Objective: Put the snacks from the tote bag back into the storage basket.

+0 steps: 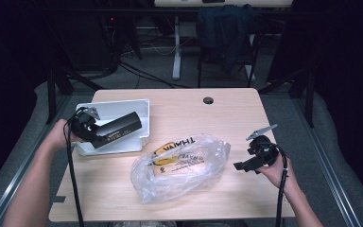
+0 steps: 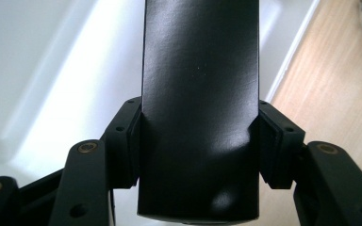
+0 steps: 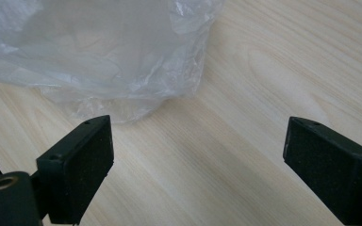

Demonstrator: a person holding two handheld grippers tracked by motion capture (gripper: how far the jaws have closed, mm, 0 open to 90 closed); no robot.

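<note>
One black box (image 1: 118,128), long and narrow, is clamped at its near end between the pads of the left gripper (image 2: 199,141). Both pads press flat on its sides, the jaws standing partly open around its width. In the left gripper view the far end of the box runs off the top of the picture. The pale print along its side, seen from the high view, is too small to read. The box lies slanted above one white tray (image 1: 142,109) at the desk's left edge, near the far left corner. Whether it touches the tray floor cannot be told. The gripper and the box hide much of the tray's interior.

One clear plastic bag (image 1: 182,168) lies crumpled in the middle of the desk (image 1: 227,113), just right of the tray. Yellow and black printing shows through the film, folded and partly inverted. The wording cannot be fully read, and what is inside the bag cannot be made out.

The right gripper (image 3: 195,160) is held near the desk's right edge, apart from the bag. Its jaws stand wide, with bare wood between the pads and nothing held. In the right gripper view the bag's edge lies just beyond the jaws, not touching them, and the bag is cut off at the top and left.

Count: two grippers, one box, one tray, one bag. One round cable hole (image 1: 208,100) sits near the far edge. Two forearms enter from the near edge, cut off at the bottom.
</note>
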